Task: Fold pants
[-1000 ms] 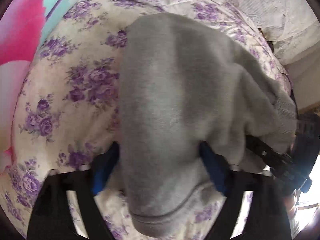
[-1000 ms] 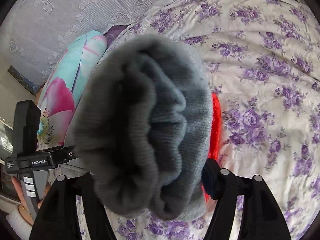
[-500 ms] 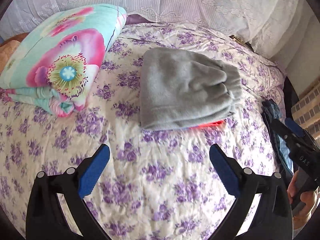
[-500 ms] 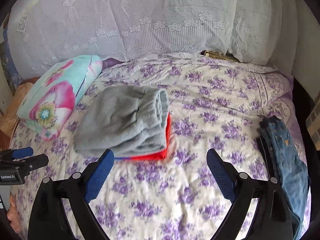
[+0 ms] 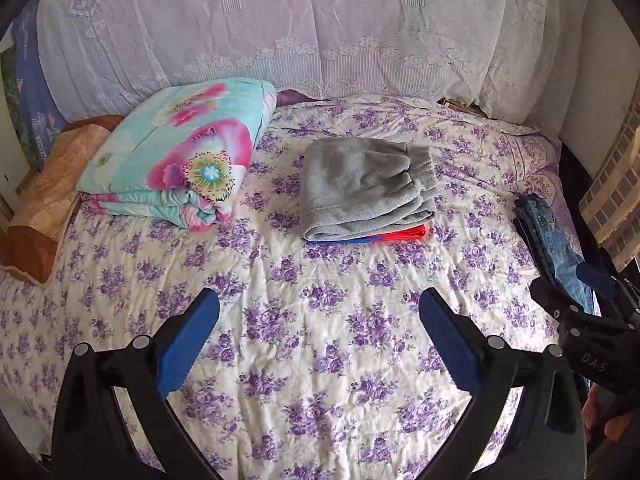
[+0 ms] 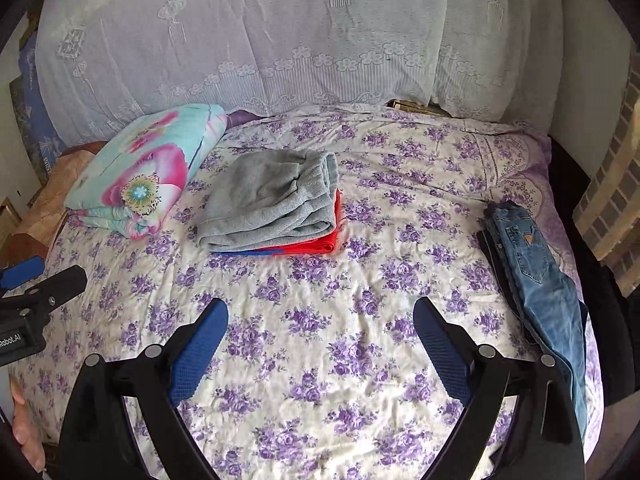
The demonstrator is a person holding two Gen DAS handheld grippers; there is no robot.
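Folded grey sweatpants [image 5: 366, 188] lie on the flowered bed, stacked on a folded red and blue garment [image 5: 400, 235]. The stack also shows in the right wrist view [image 6: 272, 204]. My left gripper [image 5: 318, 328] is open and empty, held well back from the stack. My right gripper [image 6: 320, 334] is open and empty too, also back from it. Blue jeans [image 6: 536, 272] lie unfolded along the bed's right edge, over a dark garment; they also show in the left wrist view [image 5: 556, 240].
A folded floral quilt [image 5: 180, 160] sits at the bed's left, beside a brown pillow [image 5: 44, 196]. A lace-covered headboard [image 5: 320, 32] stands behind. The purple-flowered sheet [image 5: 320, 340] spreads in front. A brick-patterned wall [image 6: 616, 184] is at the right.
Both grippers let go of the grey sweatpants, opened and pulled back and up. The sweatpants now lie folded on the red garment.
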